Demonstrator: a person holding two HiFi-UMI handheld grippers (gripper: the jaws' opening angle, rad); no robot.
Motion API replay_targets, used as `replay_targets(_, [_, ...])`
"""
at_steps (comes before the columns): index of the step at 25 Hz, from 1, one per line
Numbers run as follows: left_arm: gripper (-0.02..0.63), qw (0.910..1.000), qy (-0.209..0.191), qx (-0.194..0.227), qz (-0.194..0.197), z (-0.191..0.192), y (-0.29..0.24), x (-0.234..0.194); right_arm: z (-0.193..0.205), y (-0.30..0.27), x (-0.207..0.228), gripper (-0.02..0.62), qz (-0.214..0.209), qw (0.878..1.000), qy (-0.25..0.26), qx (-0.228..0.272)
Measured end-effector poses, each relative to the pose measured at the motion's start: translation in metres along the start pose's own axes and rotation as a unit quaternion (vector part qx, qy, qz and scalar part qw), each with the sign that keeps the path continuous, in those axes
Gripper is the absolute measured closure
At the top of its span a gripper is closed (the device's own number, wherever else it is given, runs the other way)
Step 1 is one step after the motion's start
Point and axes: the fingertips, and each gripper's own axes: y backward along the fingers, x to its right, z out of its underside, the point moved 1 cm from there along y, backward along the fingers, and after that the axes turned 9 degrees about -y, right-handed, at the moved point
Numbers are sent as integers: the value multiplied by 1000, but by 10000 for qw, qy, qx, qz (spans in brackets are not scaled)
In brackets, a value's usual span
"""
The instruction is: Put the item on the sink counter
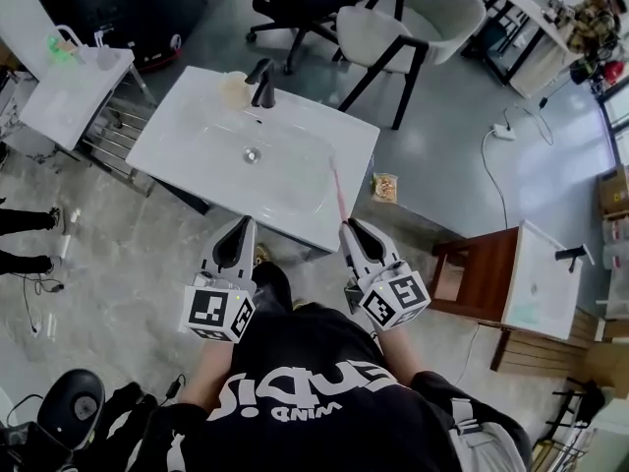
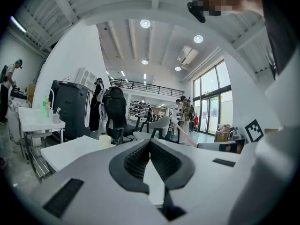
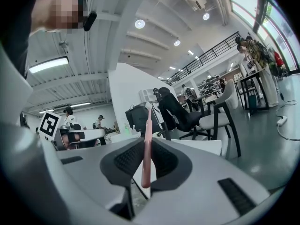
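A slim pink toothbrush (image 3: 147, 144) is clamped between the jaws of my right gripper (image 3: 146, 159); it sticks up and forward, with its head at the far end. In the head view the toothbrush (image 1: 338, 187) reaches over the front right part of the white sink counter (image 1: 329, 193), with my right gripper (image 1: 351, 228) just in front of the counter's edge. My left gripper (image 1: 241, 226) hovers at the counter's front edge, shut with nothing in it. In the left gripper view my left gripper (image 2: 150, 146) has its jaws together, and the toothbrush (image 2: 183, 132) shows to the right.
The counter has a basin with a drain (image 1: 252, 153), a black tap (image 1: 263, 83) and a pale cup (image 1: 234, 87) at the back. A small white table (image 1: 71, 91) stands at left, chairs (image 1: 408, 23) behind, a wooden stand (image 1: 486, 278) at right. A packet (image 1: 385, 187) lies on the floor.
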Motion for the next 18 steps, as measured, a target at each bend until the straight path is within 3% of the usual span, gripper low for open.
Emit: replay_targets(18, [585, 9985, -77, -84, 537, -17, -113, -95, -30, -128, 20, 535, 294, 9996, 4, -6])
